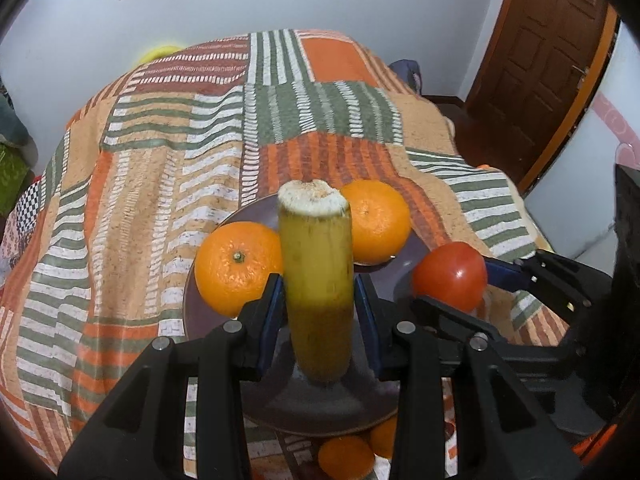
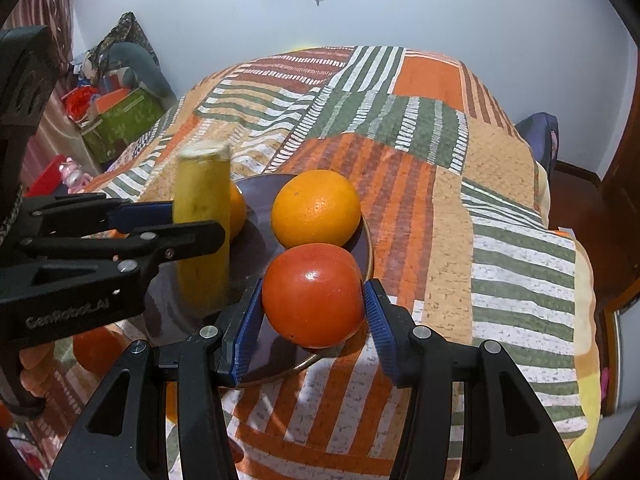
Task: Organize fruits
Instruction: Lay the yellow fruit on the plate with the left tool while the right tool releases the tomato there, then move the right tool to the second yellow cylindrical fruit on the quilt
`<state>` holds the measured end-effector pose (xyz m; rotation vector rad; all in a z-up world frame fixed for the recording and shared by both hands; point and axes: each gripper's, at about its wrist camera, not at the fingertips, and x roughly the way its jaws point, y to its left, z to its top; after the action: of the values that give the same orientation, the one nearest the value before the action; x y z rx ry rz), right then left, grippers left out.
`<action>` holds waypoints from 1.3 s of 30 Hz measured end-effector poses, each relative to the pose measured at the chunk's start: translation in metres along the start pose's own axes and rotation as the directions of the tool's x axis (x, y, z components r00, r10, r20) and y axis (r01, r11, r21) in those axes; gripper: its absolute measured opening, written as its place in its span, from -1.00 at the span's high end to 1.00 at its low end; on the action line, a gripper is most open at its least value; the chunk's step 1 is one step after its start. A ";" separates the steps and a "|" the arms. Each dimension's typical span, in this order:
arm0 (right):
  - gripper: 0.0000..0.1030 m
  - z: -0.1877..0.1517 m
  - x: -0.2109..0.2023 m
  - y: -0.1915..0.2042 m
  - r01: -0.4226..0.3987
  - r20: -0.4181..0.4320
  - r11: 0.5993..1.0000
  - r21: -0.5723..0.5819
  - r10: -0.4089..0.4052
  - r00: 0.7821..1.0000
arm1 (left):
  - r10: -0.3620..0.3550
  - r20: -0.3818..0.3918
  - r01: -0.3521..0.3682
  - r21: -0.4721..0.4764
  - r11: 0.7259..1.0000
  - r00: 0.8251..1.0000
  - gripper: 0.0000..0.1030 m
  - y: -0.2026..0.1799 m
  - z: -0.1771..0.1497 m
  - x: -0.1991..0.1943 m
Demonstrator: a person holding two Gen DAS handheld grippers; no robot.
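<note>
Patchwork blanket (image 1: 168,152) in orange, green and white stripes is covering what looks like a bed, with a pale wall behind it and a dark wooden door (image 1: 540,64) off to the right. A dark plate (image 2: 256,240) is sitting on the blanket and that's where the fruit is going.

Left gripper (image 1: 318,312) is clamping a cut piece of banana (image 1: 318,272), holding it upright with the cut white end on top and the bottom end right at the plate surface; can't tell if it's actually touching yet. Right gripper (image 2: 313,322) is sitting around a red tomato (image 2: 314,294) at the near edge of the plate. The blue pads (image 2: 247,332) are right up against both sides of it, but I honestly can't tell if it's squeezing or has just let go. Two oranges are already on the plate: one (image 1: 238,266) just left of the banana, the other (image 2: 316,208) behind the tomato.

So my read is both hands are in the placing step. Next move would be easing the jaws apart and backing off without knocking anything, and the banana standing on end looks like it'll tip the moment it's released. More orange fruit (image 1: 346,456) is lying on the blanket in front of the plate, probably next in line.

Only writing I can read is "GenRobot.AI" (image 2: 66,316) on the left gripper body, seen from the right wrist view.
</note>
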<state>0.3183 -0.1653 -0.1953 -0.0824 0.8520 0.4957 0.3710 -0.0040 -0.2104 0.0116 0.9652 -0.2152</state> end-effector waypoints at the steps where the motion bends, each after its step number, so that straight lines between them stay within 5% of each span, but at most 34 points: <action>1: 0.09 0.000 0.001 0.000 -0.001 -0.002 1.000 -0.001 0.001 1.000 | 0.000 -0.012 0.000 -0.008 1.000 1.000 0.30 0.002 0.000 0.004; 24: 0.07 0.007 0.026 0.011 -0.017 -0.052 1.000 -0.018 0.016 0.999 | 0.010 0.009 -0.010 0.031 0.999 1.000 0.43 -0.002 -0.007 -0.003; 39: -0.09 0.004 -0.039 0.025 0.014 0.028 0.998 -0.066 -0.013 1.000 | 0.043 0.080 -0.046 0.035 0.998 0.996 0.30 0.007 -0.034 -0.083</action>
<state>0.2880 -0.1571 -0.1603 -0.1419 0.8074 0.5115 0.2993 0.0207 -0.1623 0.0580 0.8809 -0.1908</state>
